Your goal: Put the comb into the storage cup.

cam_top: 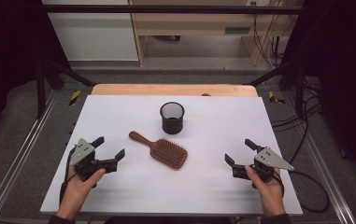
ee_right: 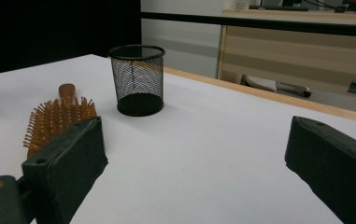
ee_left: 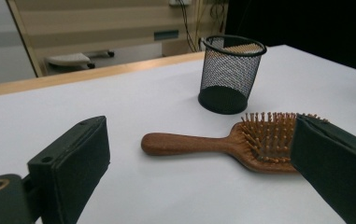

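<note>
A brown wooden paddle hairbrush (cam_top: 160, 149) lies bristles up in the middle of the white table (cam_top: 119, 116), its handle pointing to the back left. Behind it stands an upright black mesh cup (cam_top: 172, 117). My left gripper (cam_top: 109, 147) rests low at the front left, open and with nothing between its jaws, aimed toward the brush. From its own camera the hairbrush (ee_left: 227, 142) lies just ahead with the mesh cup (ee_left: 231, 73) beyond. My right gripper (cam_top: 240, 151) sits at the front right, open too; its camera sees the hairbrush (ee_right: 56, 116) at left and the mesh cup (ee_right: 137, 79).
A wooden strip (cam_top: 173, 89) borders the table's far edge. Beyond it are a wooden desk (cam_top: 199, 23) and cables (cam_top: 302, 112) on the floor at the right. Metal rails (cam_top: 21, 149) run along both sides of the table.
</note>
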{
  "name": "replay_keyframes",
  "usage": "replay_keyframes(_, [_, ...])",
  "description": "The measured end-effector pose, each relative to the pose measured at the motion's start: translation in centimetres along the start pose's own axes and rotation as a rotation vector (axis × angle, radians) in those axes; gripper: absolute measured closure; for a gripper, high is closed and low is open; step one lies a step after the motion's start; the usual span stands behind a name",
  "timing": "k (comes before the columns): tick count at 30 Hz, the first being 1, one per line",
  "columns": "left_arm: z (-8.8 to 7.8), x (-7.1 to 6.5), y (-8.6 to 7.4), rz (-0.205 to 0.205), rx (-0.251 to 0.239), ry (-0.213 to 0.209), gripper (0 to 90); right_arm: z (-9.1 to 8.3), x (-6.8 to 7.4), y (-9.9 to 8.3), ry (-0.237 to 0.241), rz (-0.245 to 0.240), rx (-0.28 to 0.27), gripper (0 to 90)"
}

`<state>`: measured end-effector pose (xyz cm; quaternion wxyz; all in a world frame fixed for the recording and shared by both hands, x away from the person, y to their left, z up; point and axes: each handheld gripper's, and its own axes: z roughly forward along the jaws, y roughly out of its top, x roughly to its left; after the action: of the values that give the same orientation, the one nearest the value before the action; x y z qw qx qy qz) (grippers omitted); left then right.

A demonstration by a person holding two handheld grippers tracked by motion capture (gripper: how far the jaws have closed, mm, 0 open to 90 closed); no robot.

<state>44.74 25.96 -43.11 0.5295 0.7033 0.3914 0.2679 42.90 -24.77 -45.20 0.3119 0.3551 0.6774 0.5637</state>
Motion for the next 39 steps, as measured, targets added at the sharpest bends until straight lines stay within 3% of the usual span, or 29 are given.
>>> replay_keyframes(6, [3.2, -0.5, 1.8, 0.038, 0.067, -0.022, 9.6, 0.1, 0.0, -0.1, -0.007, 0.009, 0.006, 5.1])
replay_keyframes(8, [4.0, -0.5, 2.4, 0.023, 0.073, -0.033, 10.4, 0.1, 0.0, -0.1, -0.008, 0.009, 0.008, 5.1])
replay_keyframes(12, [5.5, -0.6, 3.3, 0.058, 0.109, -0.034, 14.8, 0.0, 0.1, -0.1, -0.015, 0.008, 0.006, 5.1])
replay_keyframes(17, [7.0, -0.7, 3.6, 0.077, 0.133, -0.032, 20.3, 0.0, 0.1, -0.1, -0.015, 0.009, 0.009, 5.1])
replay_keyframes(23, [8.1, -1.0, 3.7, 0.07, 0.131, -0.028, 29.4, 0.0, 0.3, -0.1, -0.011, 0.007, 0.012, 5.0])
replay_keyframes(28, [8.7, -1.2, 4.0, 0.086, 0.139, -0.027, 41.6, 0.1, 0.3, -0.1, -0.01, 0.01, 0.015, 5.1])
replay_keyframes(30, [9.1, -1.0, 4.1, 0.091, 0.146, -0.032, 53.1, -0.1, 0.3, -0.1, -0.013, 0.008, 0.011, 5.0])
replay_keyframes(32, [9.5, -0.8, 4.2, 0.086, 0.155, -0.035, 58.0, -0.1, 0.3, -0.1, -0.014, 0.008, 0.01, 5.0])
replay_keyframes(34, [9.9, -0.7, 4.3, 0.078, 0.173, -0.042, 68.1, -0.1, 0.4, -0.1, -0.017, 0.002, 0.013, 4.7])
replay_keyframes(36, [10.3, -0.7, 4.3, 0.078, 0.197, -0.05, 69.8, 0.0, 0.4, -0.1, -0.015, 0.003, 0.015, 4.8])
replay_keyframes(39, [11.2, -0.7, 4.2, 0.101, 0.249, -0.058, 79.9, 0.0, 0.4, -0.1, -0.014, 0.003, 0.012, 4.6])
